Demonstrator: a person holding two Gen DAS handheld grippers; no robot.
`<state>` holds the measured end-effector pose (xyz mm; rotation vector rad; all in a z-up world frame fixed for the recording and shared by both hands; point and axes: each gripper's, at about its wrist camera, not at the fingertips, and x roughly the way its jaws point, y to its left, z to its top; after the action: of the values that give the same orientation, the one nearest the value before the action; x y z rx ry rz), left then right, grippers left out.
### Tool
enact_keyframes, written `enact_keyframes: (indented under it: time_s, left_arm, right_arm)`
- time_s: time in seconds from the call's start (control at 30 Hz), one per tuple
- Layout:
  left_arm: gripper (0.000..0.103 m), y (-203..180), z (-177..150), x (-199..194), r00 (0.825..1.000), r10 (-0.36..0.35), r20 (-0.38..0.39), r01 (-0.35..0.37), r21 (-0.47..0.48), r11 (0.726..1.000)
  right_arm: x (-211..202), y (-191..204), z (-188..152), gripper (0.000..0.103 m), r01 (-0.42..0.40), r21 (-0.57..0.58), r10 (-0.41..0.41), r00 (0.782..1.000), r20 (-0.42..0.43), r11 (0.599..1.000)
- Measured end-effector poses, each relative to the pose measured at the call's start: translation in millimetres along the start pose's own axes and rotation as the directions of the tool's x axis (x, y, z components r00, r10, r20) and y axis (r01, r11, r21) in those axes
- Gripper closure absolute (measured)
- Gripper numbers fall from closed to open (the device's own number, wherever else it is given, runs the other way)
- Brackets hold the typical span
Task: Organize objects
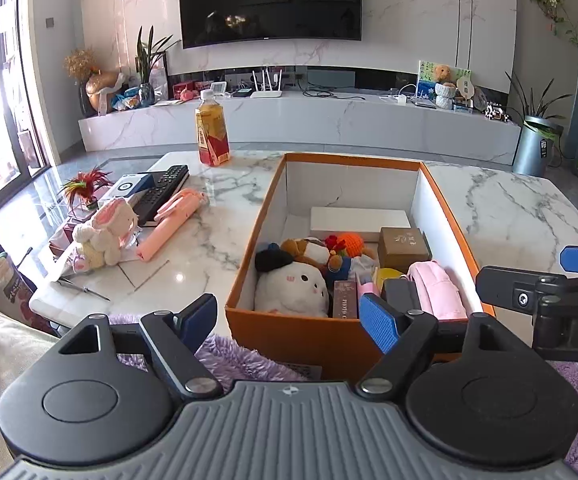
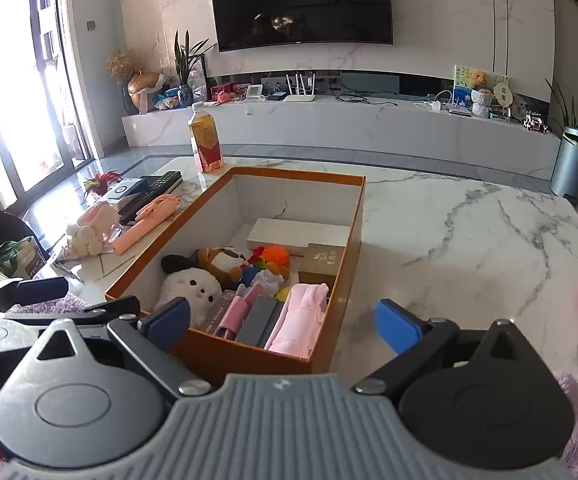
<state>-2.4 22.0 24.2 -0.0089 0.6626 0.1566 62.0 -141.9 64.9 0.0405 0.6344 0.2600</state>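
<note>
Occupying the centre of both views, the orange box (image 1: 301, 336) is sitting on the marble table (image 1: 509, 204); it is holding a white plush (image 1: 293, 288), a brown plush (image 1: 305, 250), an orange knitted ball (image 1: 351, 242), a brown carton (image 1: 403, 246), a white carton (image 1: 359, 220) and a pink cloth (image 1: 441, 290) (all lying loose inside). The left gripper (image 1: 289, 320) is hanging at lower centre, jaws spread wide, gripping nothing; the right gripper (image 2: 283, 326) is standing likewise released and empty, near the box's front wall. At centre left of the left view, a pink stick (image 1: 173, 220), a bunny plush (image 1: 105, 236) and two remotes (image 1: 161, 192) are lying outside the box; a drink bottle (image 1: 211, 130) is standing upright behind it.
</note>
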Motion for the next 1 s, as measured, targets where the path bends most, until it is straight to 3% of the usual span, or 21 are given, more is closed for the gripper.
enact_keyframes:
  time_s: [1.0]
  left_arm:
    - [0.010, -3.8, -2.7, -5.5, 1.000, -0.005, -0.009, 0.005, 0.027, 1.000]
  right_arm:
    - [3.2, -1.8, -3.3, 0.003, 0.000, 0.001, 0.000, 1.000, -0.012, 1.000]
